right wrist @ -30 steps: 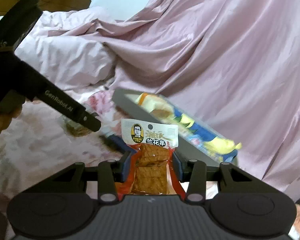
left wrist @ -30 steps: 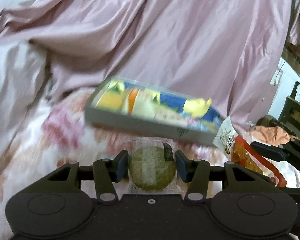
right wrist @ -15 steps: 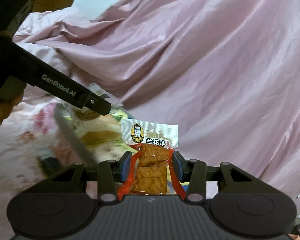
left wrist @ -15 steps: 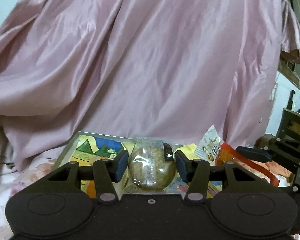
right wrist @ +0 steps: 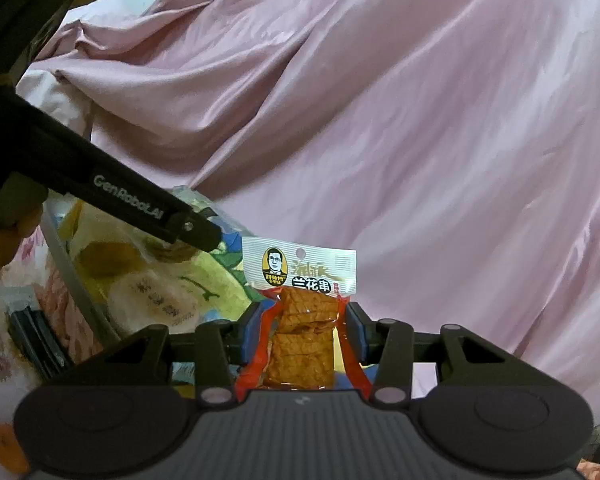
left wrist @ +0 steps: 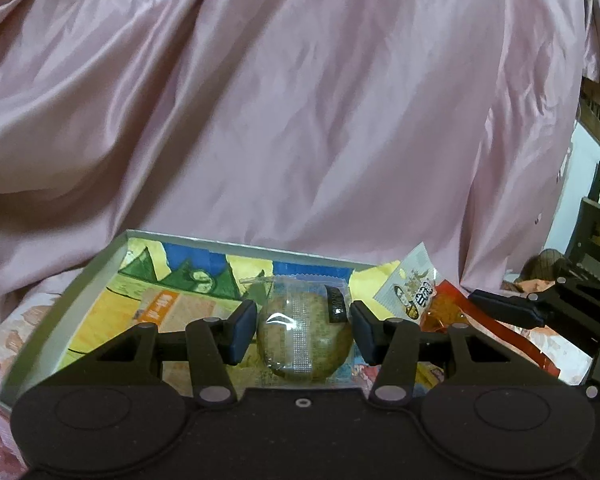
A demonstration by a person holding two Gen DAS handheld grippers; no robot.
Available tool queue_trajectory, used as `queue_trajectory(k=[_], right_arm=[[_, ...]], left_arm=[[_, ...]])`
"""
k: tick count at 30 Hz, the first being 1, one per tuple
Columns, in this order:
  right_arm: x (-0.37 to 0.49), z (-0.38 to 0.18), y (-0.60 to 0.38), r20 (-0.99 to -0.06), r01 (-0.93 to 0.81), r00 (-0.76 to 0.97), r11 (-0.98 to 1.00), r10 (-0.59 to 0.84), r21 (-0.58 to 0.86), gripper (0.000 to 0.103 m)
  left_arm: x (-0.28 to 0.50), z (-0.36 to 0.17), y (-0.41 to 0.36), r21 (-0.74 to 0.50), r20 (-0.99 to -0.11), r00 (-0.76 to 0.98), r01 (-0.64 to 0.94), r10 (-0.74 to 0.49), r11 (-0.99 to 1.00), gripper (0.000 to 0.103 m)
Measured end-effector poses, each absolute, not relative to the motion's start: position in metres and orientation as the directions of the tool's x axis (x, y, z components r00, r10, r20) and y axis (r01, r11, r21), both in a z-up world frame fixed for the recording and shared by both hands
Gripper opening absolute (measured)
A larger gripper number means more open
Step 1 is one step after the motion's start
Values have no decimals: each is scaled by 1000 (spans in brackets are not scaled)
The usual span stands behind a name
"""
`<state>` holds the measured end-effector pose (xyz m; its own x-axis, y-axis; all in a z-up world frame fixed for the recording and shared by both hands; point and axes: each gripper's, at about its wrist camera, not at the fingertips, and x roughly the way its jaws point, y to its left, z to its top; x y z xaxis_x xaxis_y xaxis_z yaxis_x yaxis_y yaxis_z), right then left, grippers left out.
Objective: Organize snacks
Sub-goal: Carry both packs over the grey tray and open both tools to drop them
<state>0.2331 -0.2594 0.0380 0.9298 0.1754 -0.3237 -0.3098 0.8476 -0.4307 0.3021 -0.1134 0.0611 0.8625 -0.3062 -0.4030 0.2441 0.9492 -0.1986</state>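
Observation:
My left gripper (left wrist: 303, 332) is shut on a round greenish cake in a clear wrapper (left wrist: 303, 340) and holds it over a shallow grey box (left wrist: 96, 264) with a colourful printed bottom. My right gripper (right wrist: 302, 328) is shut on a red and white packet of brown tofu strips (right wrist: 302, 320), held upright beside the same box (right wrist: 72, 276). The right gripper and its packet (left wrist: 416, 292) show at the right of the left wrist view. The left gripper (right wrist: 188, 232) shows at the left of the right wrist view, above the box.
Pink satin bedding (left wrist: 300, 100) rises behind the box and fills both views. A floral sheet (right wrist: 4, 344) lies under the box. Pale wrapped snacks (right wrist: 156, 296) lie inside it. Dark furniture (left wrist: 596, 232) stands at the far right.
Both grippers have moved forward over the box with their snacks still held. The box now sits right under the left gripper, and the view has tilted up toward the bedding.

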Motion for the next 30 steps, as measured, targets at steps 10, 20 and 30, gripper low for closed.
queue_trajectory(k=[10, 20, 30], right_arm=[[237, 34, -257, -345, -323, 921, 846, 178, -425, 50], [246, 34, -254, -388, -331, 905, 865, 177, -377, 56], [227, 50, -265, -365, -295, 914, 910, 178, -293, 84]], left_arm=[[305, 53, -117, -181, -444, 852, 219, -278, 959, 53], [302, 54, -117, -180, -466, 845, 201, -264, 963, 58], [265, 79, -107, -179, -387, 886, 200, -256, 963, 93]])
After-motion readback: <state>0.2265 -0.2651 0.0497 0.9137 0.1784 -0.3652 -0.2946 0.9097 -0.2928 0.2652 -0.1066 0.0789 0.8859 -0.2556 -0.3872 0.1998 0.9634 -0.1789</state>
